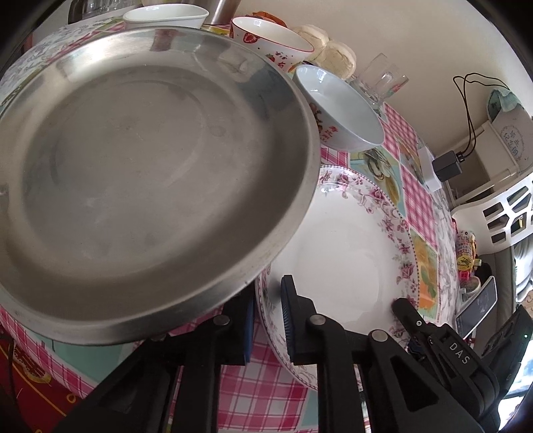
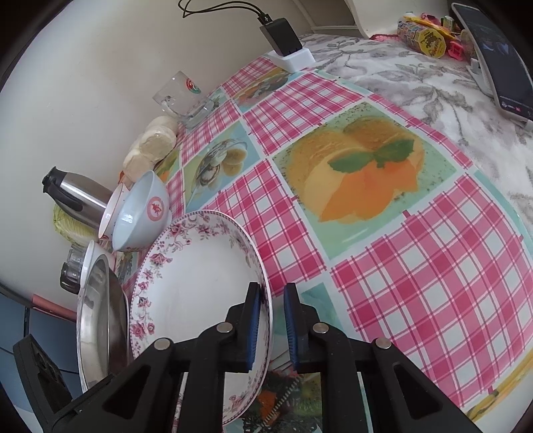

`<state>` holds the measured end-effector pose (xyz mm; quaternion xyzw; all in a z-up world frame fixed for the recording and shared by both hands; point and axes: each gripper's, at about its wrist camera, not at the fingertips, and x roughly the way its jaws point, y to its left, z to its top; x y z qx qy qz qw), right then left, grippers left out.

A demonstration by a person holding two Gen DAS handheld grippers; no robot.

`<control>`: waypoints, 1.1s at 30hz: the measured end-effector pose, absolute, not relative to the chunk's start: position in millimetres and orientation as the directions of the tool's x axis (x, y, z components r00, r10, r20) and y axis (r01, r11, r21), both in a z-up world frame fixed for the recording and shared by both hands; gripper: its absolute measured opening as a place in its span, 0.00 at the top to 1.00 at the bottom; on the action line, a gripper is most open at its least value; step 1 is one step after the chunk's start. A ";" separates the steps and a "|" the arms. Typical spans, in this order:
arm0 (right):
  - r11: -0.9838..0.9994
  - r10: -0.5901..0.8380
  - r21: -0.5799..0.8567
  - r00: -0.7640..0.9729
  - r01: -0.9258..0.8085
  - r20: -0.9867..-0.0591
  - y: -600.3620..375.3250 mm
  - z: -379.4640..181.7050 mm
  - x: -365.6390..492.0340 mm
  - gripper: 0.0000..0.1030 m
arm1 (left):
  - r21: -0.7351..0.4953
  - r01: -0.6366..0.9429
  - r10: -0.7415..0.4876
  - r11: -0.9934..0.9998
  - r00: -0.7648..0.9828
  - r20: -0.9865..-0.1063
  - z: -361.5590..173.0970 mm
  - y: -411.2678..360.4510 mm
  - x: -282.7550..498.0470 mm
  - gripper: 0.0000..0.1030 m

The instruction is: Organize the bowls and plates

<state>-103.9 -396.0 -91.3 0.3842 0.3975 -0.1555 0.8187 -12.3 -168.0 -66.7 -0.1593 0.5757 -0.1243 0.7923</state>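
A steel plate (image 1: 146, 186) fills the left wrist view, its near edge resting over the rim of a white floral plate (image 1: 346, 246). My left gripper (image 1: 268, 319) straddles the floral plate's near-left rim with a gap showing between its blue pads, beside the steel plate's edge. My right gripper (image 2: 271, 326) straddles the floral plate's (image 2: 200, 283) right rim, the left pad on the rim and the right pad standing off it. The steel plate (image 2: 100, 319) lies left of it. A pale blue bowl (image 1: 336, 106) and a strawberry bowl (image 1: 269, 40) stand behind.
A white bowl (image 1: 166, 16), a steel flask (image 2: 76, 196), buns (image 2: 156, 143) and a glass mug (image 2: 183, 100) line the wall. A charger (image 2: 286, 43), a phone (image 2: 499, 63) and snacks (image 2: 426, 36) lie at the far end of the checked tablecloth (image 2: 416, 266).
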 end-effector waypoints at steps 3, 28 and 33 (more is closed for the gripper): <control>0.639 0.044 0.511 0.636 0.575 -0.770 -400.6 -91.5 -109.5 0.84 | -0.406 0.029 -0.397 0.913 0.288 -0.872 -66.8 -171.8 -14.2 0.86; 0.576 0.007 0.533 0.648 0.619 -0.761 -421.9 -91.0 -128.7 0.86 | -0.465 0.111 -0.477 0.879 0.260 -0.840 -70.3 -191.7 -7.2 0.88; 0.573 0.013 0.541 0.653 0.616 -0.757 -423.0 -91.6 -129.6 0.86 | -0.486 0.113 -0.497 0.867 0.280 -0.821 -71.7 -189.3 -1.2 0.88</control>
